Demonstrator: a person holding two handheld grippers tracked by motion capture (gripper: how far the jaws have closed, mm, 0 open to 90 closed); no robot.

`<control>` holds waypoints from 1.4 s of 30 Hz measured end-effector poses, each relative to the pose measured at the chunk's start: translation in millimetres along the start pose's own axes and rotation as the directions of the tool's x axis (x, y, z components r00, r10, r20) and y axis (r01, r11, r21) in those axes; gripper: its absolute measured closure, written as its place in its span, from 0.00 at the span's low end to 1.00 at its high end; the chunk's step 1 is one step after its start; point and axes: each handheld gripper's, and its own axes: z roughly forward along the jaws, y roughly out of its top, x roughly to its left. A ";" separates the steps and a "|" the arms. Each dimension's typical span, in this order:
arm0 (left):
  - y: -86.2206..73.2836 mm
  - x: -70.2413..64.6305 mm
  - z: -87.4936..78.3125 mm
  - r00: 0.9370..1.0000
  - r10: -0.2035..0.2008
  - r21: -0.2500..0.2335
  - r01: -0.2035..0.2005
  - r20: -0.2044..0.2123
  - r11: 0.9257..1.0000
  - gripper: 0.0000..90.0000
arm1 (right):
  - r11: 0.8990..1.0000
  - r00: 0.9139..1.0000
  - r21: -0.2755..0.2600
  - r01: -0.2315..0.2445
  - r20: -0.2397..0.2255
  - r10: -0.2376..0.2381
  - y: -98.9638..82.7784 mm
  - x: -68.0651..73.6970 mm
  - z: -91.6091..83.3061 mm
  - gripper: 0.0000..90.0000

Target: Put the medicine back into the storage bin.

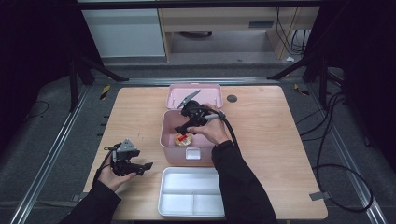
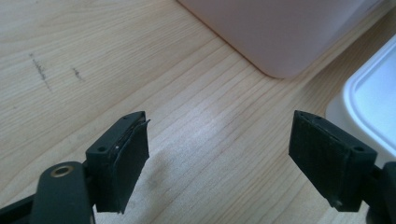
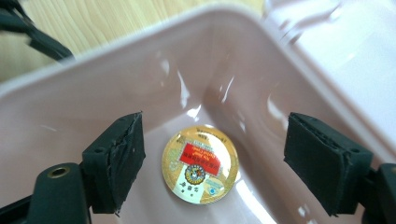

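A pink box (image 1: 173,151) stands open at the table's middle, its lid (image 1: 212,93) laid back behind it. On its floor lies a round gold packet with a red label (image 1: 184,139) (image 3: 200,164). My right gripper (image 1: 181,129) (image 3: 215,161) reaches down into the box (image 3: 70,102), open, with the packet below and between its jaws, untouched. My left gripper (image 1: 142,166) (image 2: 218,158) hovers open over bare wood at the front left, empty, with a corner of the pink box (image 2: 280,37) ahead of it.
A white divided tray (image 1: 192,192) (image 2: 373,102) sits at the front edge, just in front of the pink box. A dark round mark (image 1: 232,98) lies on the table (image 1: 271,140) at the back right. Cables (image 1: 336,154) trail off the right side.
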 end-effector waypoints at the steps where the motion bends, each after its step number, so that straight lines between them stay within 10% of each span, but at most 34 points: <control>1: 0.4 -0.3 -0.6 1.000 0.005 -0.003 -0.005 0.000 1.000 0.22 | 1.000 1.000 -0.011 0.003 0.005 -0.003 0.2 -0.7 -5.6 0.23; 22: 21.3 -17.5 -23.2 0.991 0.109 -0.023 -0.108 0.081 0.994 0.24 | 0.991 0.989 -0.106 0.076 0.134 -0.061 -49.8 2.6 -136.7 0.26; 42: 33.9 -51.9 -26.4 0.958 0.245 -0.011 -0.247 0.151 0.969 0.37 | 0.993 0.993 -0.086 0.079 0.095 -0.070 -145.1 33.1 -157.5 0.36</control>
